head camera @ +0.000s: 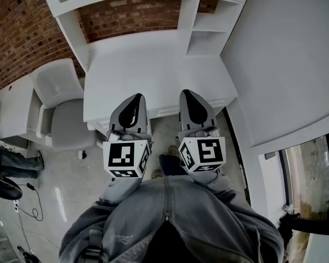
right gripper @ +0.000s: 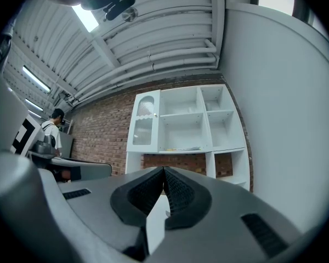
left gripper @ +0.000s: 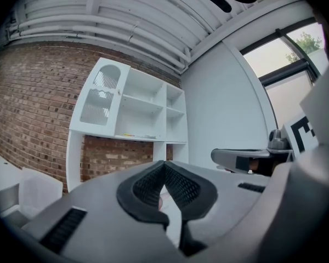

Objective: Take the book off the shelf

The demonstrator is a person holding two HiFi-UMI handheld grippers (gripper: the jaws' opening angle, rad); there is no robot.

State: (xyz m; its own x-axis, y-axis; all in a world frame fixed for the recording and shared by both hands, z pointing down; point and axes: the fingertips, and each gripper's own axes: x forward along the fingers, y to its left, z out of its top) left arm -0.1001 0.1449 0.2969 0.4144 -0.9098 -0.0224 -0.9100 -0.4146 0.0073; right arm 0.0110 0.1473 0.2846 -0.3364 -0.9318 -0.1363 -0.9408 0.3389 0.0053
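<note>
A white desk (head camera: 153, 73) is seen from above, set against a brick wall (head camera: 22, 32), with a white shelf unit (right gripper: 205, 122) standing on its back edge and a pale chair (head camera: 66, 122) beside its left edge. The left gripper (head camera: 135, 98) and the right gripper (head camera: 187, 94) are held side by side just short of the desk's front edge, pointing roughly level toward the shelves. Each pair of jaws is pressed together, with nothing pinched between them. The book (right gripper: 181, 148), thin and with a yellow end, is lying flat on the bottom board of the middle compartment, well apart from both grippers and above the back of the desk. The task appears to be at its approach stage, with the book untouched. For a clean pick, one gripper would probably best be carried across the desk and raised to the board, and its jaws spread before arrival. Because the book lies flat, its near edge is best pinched from the front, one jaw above and one below. A level, slow draw outward is judged safest, so that the book is not tipped against the compartment's sides.
</note>
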